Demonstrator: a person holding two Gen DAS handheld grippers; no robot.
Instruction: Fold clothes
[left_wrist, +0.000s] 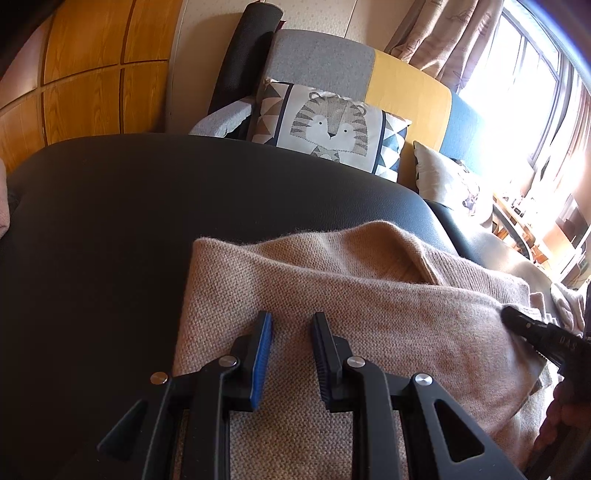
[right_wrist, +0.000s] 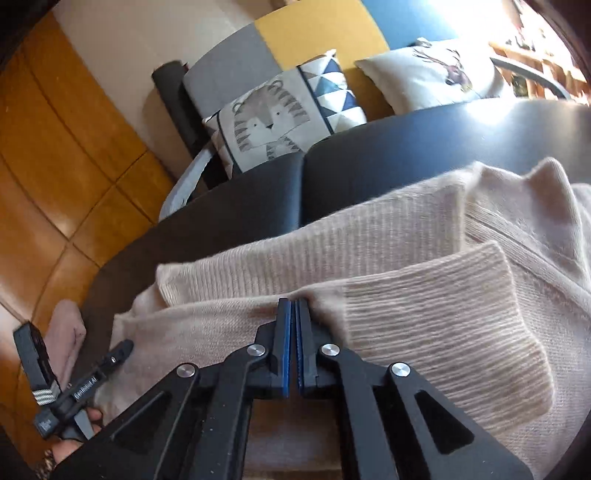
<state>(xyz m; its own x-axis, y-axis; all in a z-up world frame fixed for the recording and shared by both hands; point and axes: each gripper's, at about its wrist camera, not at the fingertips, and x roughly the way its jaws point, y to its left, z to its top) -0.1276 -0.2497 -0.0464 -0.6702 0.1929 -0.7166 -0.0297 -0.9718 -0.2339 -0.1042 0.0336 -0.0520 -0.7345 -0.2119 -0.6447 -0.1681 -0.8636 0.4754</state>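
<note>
We have a beige knit sweater (left_wrist: 332, 295) lying on the black padded bench (left_wrist: 129, 221), partly folded: one layer is turned over the body, and in the right wrist view a sleeve with its ribbed cuff (right_wrist: 443, 325) lies across the top. The neck end points away from us, toward the tiger cushion (left_wrist: 328, 125).

Left gripper (left_wrist: 291, 321): jaws apart, nothing between the blue pads, sitting low over the folded layer near the sweater's left edge. Whether it touches the knit we can't tell.

Right gripper (right_wrist: 294, 310): jaws drawn nearly together at the sleeve's edge, just beside the cuff. It reads as pinched on the sleeve fabric, though the knit between the pads is barely visible.

Step in hand, our read: a sleeve fold, with the right gripper holding the sleeve on top of the body. Can't settle whether it's about to let go after laying it down or has just picked it up to shift it.

Whatever comes next needs:
- the sleeve flat and inside the body outline, cuff not hanging over the edge
- the left side held down so the lower layers don't drag; loose knit shifts easily
- both grippers on matching edges for any body fold.

A pink cloth (right_wrist: 70, 332) sits on the bench's left end, well apart.
</note>
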